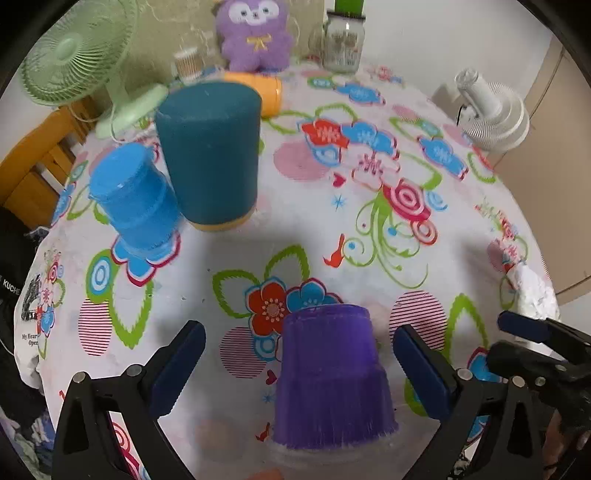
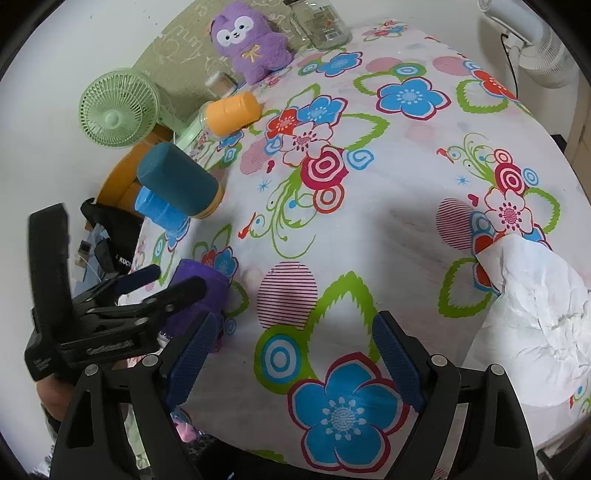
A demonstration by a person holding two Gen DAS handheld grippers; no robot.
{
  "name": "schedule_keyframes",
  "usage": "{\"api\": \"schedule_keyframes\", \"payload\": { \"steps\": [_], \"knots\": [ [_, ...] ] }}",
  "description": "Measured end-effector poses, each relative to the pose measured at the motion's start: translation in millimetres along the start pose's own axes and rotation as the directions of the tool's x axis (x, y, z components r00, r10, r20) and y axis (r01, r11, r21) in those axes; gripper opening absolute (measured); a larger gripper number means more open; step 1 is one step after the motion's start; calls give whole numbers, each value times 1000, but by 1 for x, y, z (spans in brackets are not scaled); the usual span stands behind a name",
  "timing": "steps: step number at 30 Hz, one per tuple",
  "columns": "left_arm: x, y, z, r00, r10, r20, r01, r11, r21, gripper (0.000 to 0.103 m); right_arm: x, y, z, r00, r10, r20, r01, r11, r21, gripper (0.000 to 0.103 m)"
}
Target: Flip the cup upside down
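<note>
A purple translucent cup (image 1: 332, 376) stands upside down on the flowered tablecloth, rim down, between the fingers of my left gripper (image 1: 295, 369). The jaws are open and stand apart from the cup on both sides. In the right wrist view the purple cup (image 2: 199, 291) shows at the left, partly hidden by the left gripper (image 2: 155, 284). My right gripper (image 2: 295, 354) is open and empty over the cloth near the front edge.
A teal cup (image 1: 210, 155) and a blue cup (image 1: 136, 195) stand upside down at the left. An orange cup (image 1: 258, 92) lies behind them. A purple plush (image 1: 255, 33), glass jar (image 1: 343, 40), green fan (image 1: 74, 55), white fan (image 1: 495, 110) and crumpled paper (image 2: 539, 306) ring the table.
</note>
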State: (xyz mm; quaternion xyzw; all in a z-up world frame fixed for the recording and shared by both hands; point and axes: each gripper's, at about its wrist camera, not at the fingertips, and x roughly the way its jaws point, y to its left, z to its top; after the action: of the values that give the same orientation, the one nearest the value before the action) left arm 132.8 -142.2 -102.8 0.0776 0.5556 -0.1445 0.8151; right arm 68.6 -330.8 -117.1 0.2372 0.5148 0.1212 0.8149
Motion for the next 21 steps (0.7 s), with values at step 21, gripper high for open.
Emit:
{"api": "schedule_keyframes", "payload": {
  "steps": [21],
  "knots": [
    [-11,-7,-1,996,-80,-41,81,997,9,56,-3,7,-3,1000,23,8,-23,999,-27,88]
  ]
}}
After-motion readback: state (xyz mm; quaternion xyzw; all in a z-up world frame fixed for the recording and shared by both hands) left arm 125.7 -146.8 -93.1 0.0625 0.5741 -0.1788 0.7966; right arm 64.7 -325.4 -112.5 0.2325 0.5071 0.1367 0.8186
